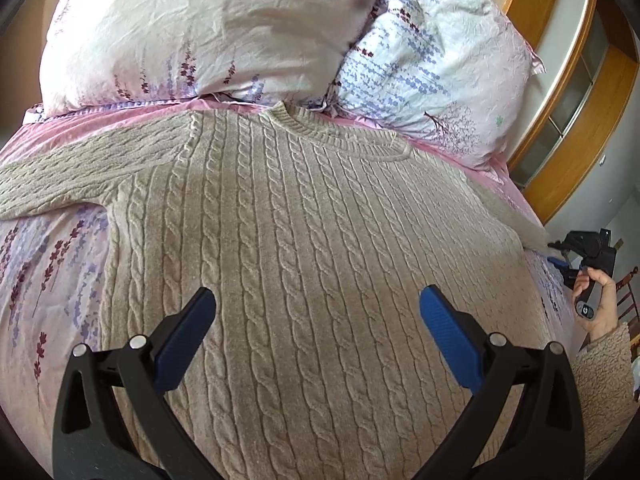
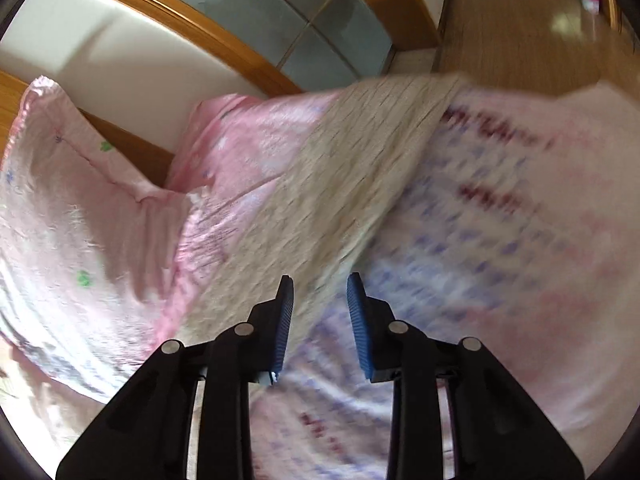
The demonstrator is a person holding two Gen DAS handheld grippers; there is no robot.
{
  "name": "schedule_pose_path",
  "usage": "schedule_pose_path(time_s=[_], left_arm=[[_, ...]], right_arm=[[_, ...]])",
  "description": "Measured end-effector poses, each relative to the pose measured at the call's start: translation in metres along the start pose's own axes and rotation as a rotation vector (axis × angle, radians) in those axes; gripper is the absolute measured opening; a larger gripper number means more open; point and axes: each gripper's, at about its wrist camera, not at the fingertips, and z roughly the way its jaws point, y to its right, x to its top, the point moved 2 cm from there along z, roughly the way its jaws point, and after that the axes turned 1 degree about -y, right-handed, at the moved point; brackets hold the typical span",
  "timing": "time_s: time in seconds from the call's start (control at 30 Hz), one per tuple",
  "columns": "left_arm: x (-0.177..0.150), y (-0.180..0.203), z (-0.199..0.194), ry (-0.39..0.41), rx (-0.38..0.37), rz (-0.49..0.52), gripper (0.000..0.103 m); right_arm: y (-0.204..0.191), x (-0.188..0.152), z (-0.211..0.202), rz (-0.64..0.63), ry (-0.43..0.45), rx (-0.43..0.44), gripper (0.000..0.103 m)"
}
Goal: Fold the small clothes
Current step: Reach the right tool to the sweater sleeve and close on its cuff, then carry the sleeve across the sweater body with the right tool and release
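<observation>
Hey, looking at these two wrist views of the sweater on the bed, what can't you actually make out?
- sweater hem: left wrist view, hidden behind the left gripper and cut by the bottom edge.
- Left sleeve end: left wrist view, cut off by the left edge.
- right sleeve cuff: right wrist view, motion blur.
- Whether the right gripper touches the sleeve: right wrist view, blurred; a gap shows between its pads.

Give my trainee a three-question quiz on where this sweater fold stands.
1. True or false: the left gripper holds the sweater.
2. What lies in front of the right gripper: A) sleeve, B) sock, C) towel?
3. What lies beyond the sweater's collar?

Key: 1 false, fingers spread wide above it. 2 A. 3 two floral pillows.
</observation>
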Motion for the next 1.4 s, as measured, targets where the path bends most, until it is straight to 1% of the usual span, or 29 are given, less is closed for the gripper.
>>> schedule_pose_path(time_s=[0.03, 0.07, 0.1, 0.13, 0.23, 0.33, 0.4, 0.57, 0.67, 0.77, 0.87, 1.07, 1.17, 1.23, 1.3, 1.4], left_arm=[[0.001, 0.001, 0.002, -0.008, 0.003, 0.008, 0.101], [0.003, 0.003, 0.003, -0.018, 0.009, 0.019, 0.101], [0.005, 0.005, 0.003, -0.023, 0.011, 0.029, 0.101], [0.006, 0.006, 0.003, -0.024, 0.012, 0.036, 0.101], [0.009, 0.012, -0.003, 0.007, 0.005, 0.056, 0.101], [0.009, 0.015, -0.006, 0.026, -0.002, 0.062, 0.101], [0.009, 0.016, -0.006, 0.025, 0.000, 0.062, 0.101], [0.008, 0.011, -0.003, 0.012, 0.009, 0.039, 0.101], [0.007, 0.008, -0.005, 0.027, 0.012, 0.019, 0.101], [0.005, 0.004, -0.009, 0.046, 0.013, -0.001, 0.101], [0.005, -0.002, -0.012, 0.060, 0.019, -0.018, 0.101], [0.008, -0.016, -0.018, 0.098, 0.046, -0.051, 0.101], [0.010, -0.022, -0.021, 0.114, 0.059, -0.071, 0.101], [0.011, -0.026, -0.023, 0.129, 0.076, -0.075, 0.101], [0.012, -0.028, -0.023, 0.132, 0.092, -0.071, 0.101], [0.013, -0.029, -0.021, 0.122, 0.097, -0.060, 0.101]], right_arm=[[-0.003, -0.002, 0.001, 0.001, 0.007, 0.003, 0.031], [-0.007, -0.003, 0.002, -0.006, 0.020, -0.003, 0.027], [-0.007, -0.004, 0.002, -0.007, 0.022, -0.001, 0.022], [-0.008, -0.005, 0.004, -0.004, 0.016, 0.004, 0.014], [-0.009, -0.004, 0.007, 0.006, 0.027, 0.009, 0.011], [-0.017, -0.005, 0.004, -0.035, 0.052, 0.009, 0.011], [-0.025, -0.005, 0.001, -0.066, 0.067, 0.021, 0.011], [-0.050, -0.005, -0.010, -0.142, 0.080, 0.107, 0.011], [-0.069, -0.009, -0.014, -0.199, 0.074, 0.161, 0.010], [-0.096, -0.022, -0.013, -0.275, 0.049, 0.210, 0.010], [-0.123, -0.042, -0.008, -0.344, 0.002, 0.259, 0.010], [-0.175, -0.099, 0.000, -0.503, -0.119, 0.360, 0.010], [-0.202, -0.149, 0.011, -0.621, -0.235, 0.400, 0.010], [-0.210, -0.177, 0.018, -0.685, -0.302, 0.406, 0.010], [-0.215, -0.214, 0.027, -0.760, -0.378, 0.394, 0.010], [-0.213, -0.247, 0.047, -0.827, -0.455, 0.319, 0.013]])
